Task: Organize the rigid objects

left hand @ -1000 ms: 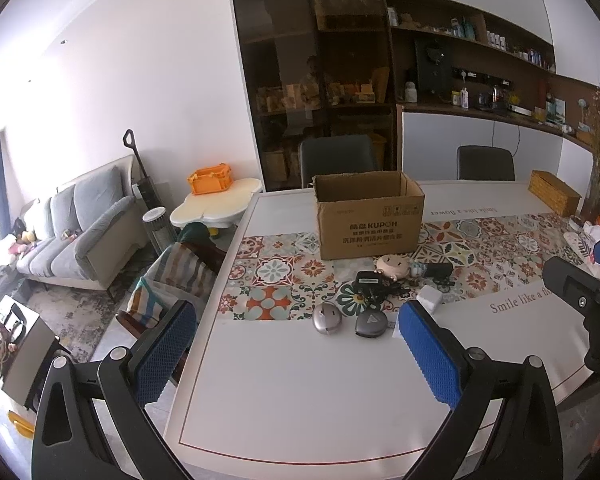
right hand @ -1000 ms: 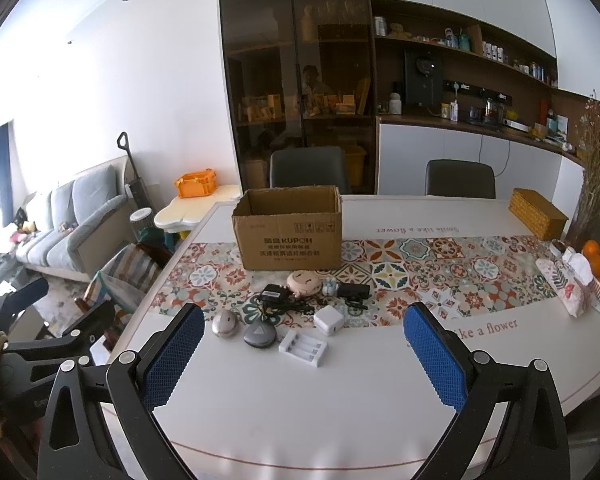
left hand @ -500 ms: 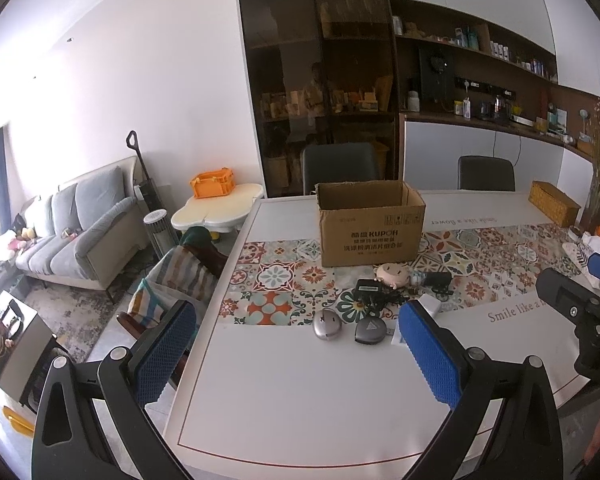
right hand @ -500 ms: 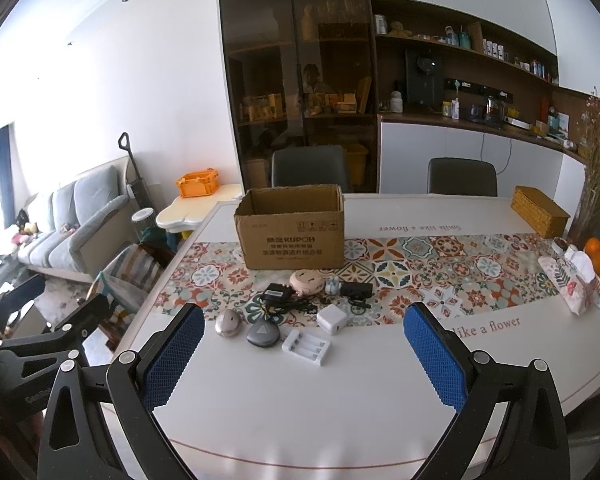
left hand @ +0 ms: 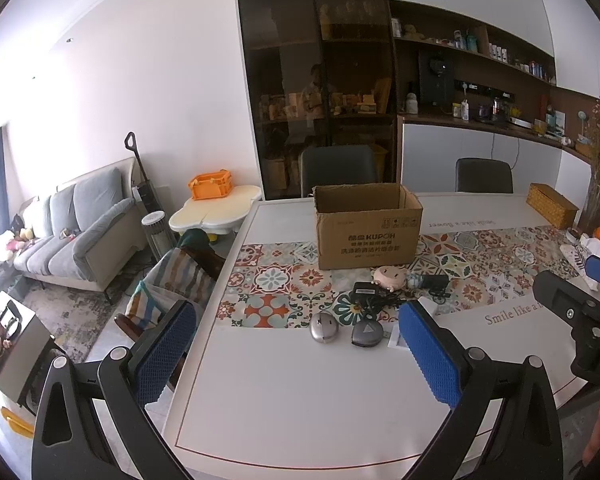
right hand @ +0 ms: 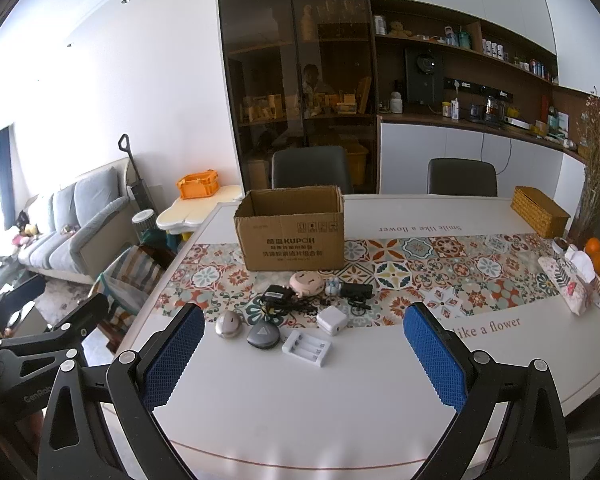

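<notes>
white table (right hand: 340, 408) w/ clutter; left hand-held gripper (left hand: 296, 356) & right hand-held gripper (right hand: 300, 356) both wide apart, holding nothing.

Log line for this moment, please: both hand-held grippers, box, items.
left hand-held gripper: open, empty | right hand-held gripper: open, empty | cardboard box: open, upright | white battery charger, gray remote: on table, untouched
</notes>
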Demonstrator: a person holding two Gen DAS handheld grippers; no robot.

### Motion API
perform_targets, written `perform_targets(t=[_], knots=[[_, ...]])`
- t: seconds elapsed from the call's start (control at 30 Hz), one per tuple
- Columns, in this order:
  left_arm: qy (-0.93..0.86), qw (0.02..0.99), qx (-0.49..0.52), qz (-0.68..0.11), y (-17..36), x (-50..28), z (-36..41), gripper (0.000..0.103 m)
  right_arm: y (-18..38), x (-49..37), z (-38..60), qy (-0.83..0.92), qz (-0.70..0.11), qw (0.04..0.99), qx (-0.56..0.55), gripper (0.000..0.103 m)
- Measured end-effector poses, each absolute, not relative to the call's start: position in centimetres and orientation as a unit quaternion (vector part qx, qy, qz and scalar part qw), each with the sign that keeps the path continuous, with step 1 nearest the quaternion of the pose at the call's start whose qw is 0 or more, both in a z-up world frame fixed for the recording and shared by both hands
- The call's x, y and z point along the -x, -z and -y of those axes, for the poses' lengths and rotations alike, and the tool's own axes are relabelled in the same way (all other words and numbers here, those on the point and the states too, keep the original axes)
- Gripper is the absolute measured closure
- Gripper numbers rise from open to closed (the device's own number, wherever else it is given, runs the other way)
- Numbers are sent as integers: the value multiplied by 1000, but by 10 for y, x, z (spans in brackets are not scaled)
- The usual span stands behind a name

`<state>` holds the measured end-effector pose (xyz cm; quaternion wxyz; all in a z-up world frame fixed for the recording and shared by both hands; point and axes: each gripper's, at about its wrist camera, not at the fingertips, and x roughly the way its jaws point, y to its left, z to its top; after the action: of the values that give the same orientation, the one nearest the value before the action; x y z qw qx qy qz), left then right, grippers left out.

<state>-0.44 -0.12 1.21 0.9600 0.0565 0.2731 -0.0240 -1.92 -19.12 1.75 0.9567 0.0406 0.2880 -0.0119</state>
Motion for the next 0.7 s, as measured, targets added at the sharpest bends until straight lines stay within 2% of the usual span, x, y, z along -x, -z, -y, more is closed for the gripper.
perform_targets(t=[0.7], knots=[[15,956,-49,-289,-2,2,8,0,-11,9,201,-3,-306,951,-45,2]])
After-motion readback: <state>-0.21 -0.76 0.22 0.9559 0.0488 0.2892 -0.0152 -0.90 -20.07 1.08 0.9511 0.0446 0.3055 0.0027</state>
